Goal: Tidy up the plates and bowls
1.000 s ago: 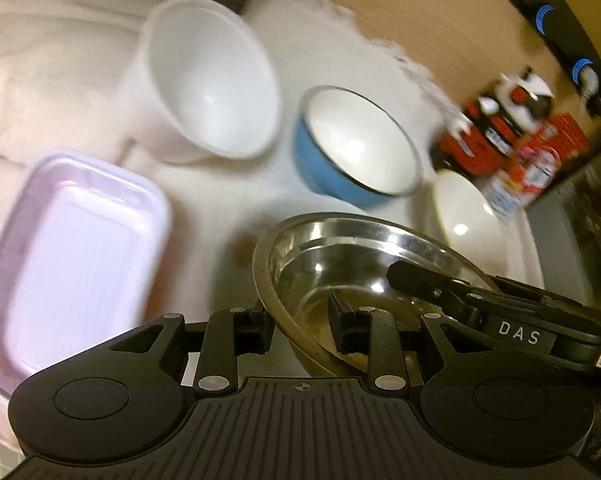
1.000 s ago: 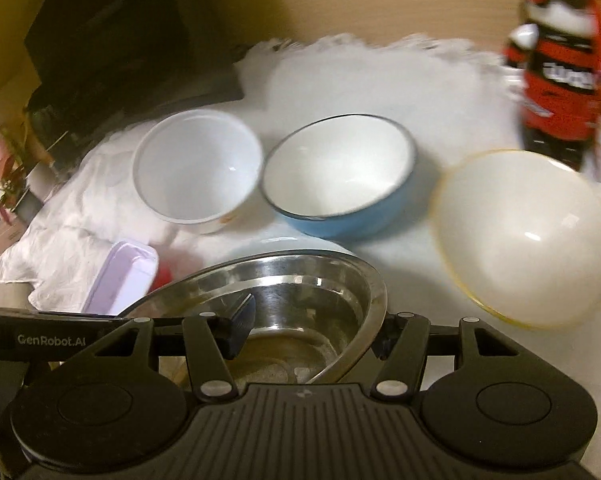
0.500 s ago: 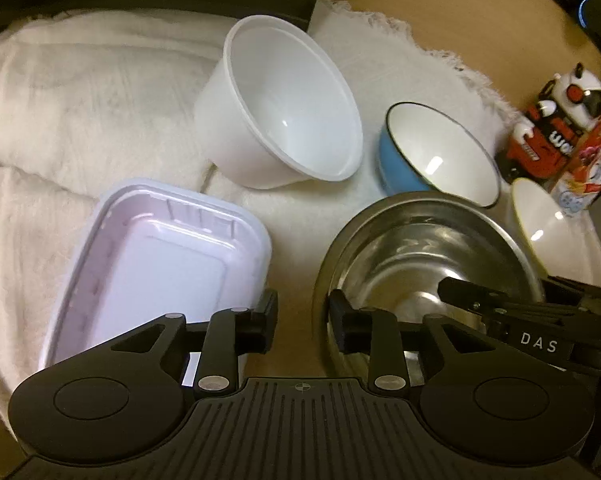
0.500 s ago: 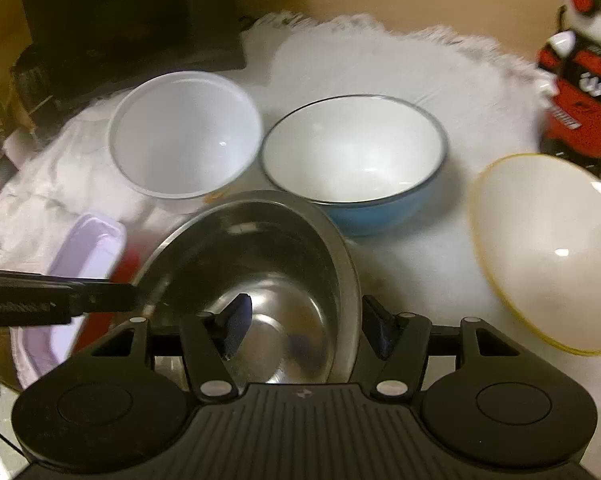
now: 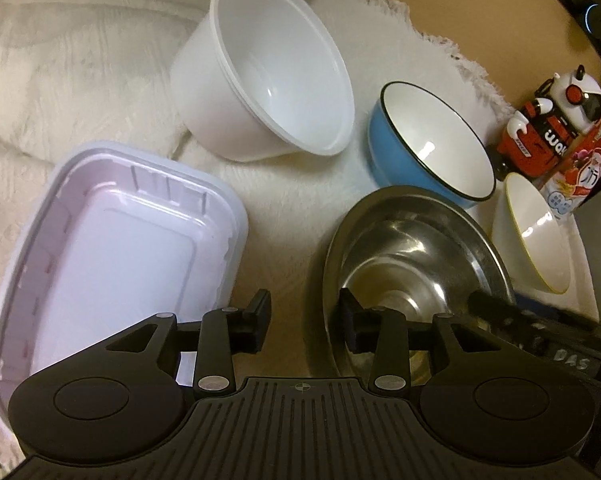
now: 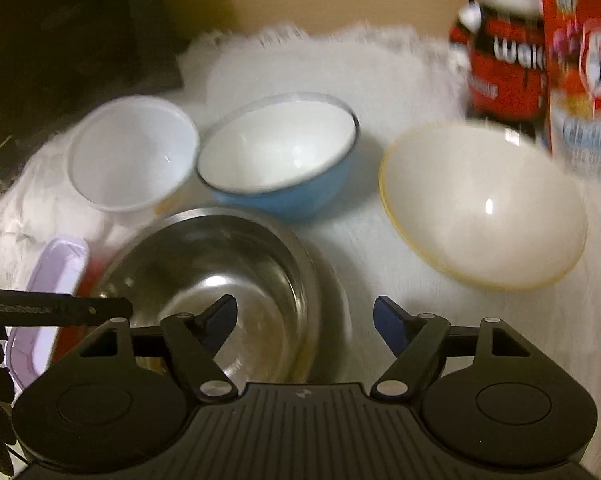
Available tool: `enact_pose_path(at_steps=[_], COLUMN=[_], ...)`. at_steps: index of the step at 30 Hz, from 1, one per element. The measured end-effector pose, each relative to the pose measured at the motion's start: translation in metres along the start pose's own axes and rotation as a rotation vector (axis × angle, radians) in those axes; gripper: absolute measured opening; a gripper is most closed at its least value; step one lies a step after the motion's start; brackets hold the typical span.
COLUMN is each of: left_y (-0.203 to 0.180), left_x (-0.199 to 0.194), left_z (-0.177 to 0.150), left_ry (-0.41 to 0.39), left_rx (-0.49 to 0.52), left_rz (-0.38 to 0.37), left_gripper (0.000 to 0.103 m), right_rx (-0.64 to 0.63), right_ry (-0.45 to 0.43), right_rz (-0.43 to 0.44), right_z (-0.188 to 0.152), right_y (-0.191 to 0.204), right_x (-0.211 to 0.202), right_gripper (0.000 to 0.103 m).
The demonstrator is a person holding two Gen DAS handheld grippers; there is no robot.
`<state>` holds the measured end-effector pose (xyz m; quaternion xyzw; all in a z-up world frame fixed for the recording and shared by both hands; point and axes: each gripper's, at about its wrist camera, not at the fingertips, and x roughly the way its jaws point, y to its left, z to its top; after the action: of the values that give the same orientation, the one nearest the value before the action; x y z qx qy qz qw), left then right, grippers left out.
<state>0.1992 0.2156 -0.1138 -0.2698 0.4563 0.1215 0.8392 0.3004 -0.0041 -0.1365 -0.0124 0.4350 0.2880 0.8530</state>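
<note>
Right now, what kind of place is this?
Probably a home table or counter, not a lab bench: mixed bowls, such as the steel bowl and the blue bowl, sit on a white cloth, with a toy robot and a snack box beside them.

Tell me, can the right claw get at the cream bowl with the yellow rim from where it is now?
Probably yes. The right claw stands open over the steel bowl's right rim, pressing on nothing. The cream bowl sits just ahead to its right on the white cloth, with only bare cloth between them.
</note>
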Motion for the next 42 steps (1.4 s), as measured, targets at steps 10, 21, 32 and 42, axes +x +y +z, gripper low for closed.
enact_pose_path(at_steps=[10, 21, 32, 42], left_y=[-0.003, -0.024, -0.032, -0.018], left_x=[0.021, 0.022, 0.024, 0.003], left_z=[0.004, -0.002, -0.011, -0.011], left_ry=[0.048, 0.120, 0.114, 0.039], left_rx=[-0.048, -0.019, 0.003, -0.034], left_rz=[-0.046, 0.000, -0.033, -0.054], left_gripper=[0.036, 0.044, 0.042, 0.036], right_rx=[0.073, 0.153, 0.134, 0.184], right_ry=[0.104, 0.139, 0.127, 0.165], right_rz=[0.144, 0.211, 0.169, 0.224], right_z=[-0.002, -0.012, -0.027, -0.021], right_y=[-0.006, -0.019, -0.013, -0.020], right_x=[0.029, 0.007, 0.007, 0.015], right_gripper=[0.085, 0.083, 0.088, 0.103])
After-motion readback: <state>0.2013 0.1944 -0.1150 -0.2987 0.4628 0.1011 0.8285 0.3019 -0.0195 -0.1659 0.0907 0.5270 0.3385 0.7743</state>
